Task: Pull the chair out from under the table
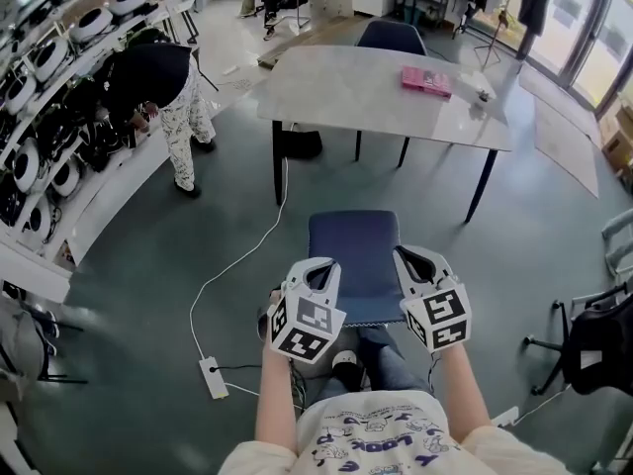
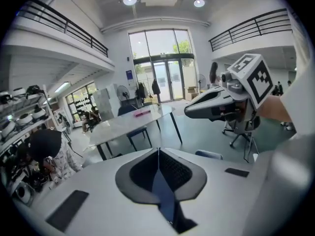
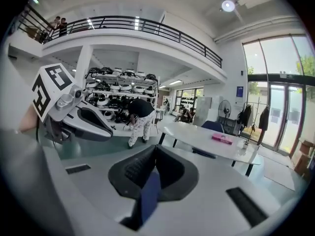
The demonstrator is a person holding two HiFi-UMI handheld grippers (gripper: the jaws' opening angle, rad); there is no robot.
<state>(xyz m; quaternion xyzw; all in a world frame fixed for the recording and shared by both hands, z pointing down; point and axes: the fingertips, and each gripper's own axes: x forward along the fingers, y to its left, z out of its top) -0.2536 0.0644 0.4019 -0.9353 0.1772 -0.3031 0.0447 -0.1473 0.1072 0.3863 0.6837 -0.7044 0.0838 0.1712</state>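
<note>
The dark blue chair point(image 1: 353, 265) stands on the grey floor, out from under the white table point(image 1: 326, 87) and just in front of my knees. Both grippers hover above its near edge, side by side. My left gripper point(image 1: 323, 265) is shut, its jaws pressed together with nothing between them point(image 2: 158, 149). My right gripper point(image 1: 406, 256) is shut and empty too point(image 3: 155, 147). A strip of the blue seat point(image 2: 165, 195) shows below the closed jaws. Each gripper view shows the other gripper beside it: the right gripper point(image 2: 216, 105), the left gripper point(image 3: 81, 119).
A pink box point(image 1: 426, 80) lies on the table, with a second blue chair point(image 1: 391, 36) behind it. A person point(image 1: 163, 92) bends at the shelves point(image 1: 40, 137) on the left. A power strip point(image 1: 213, 377) and its white cable lie left of me. A black office chair point(image 1: 593, 344) stands right.
</note>
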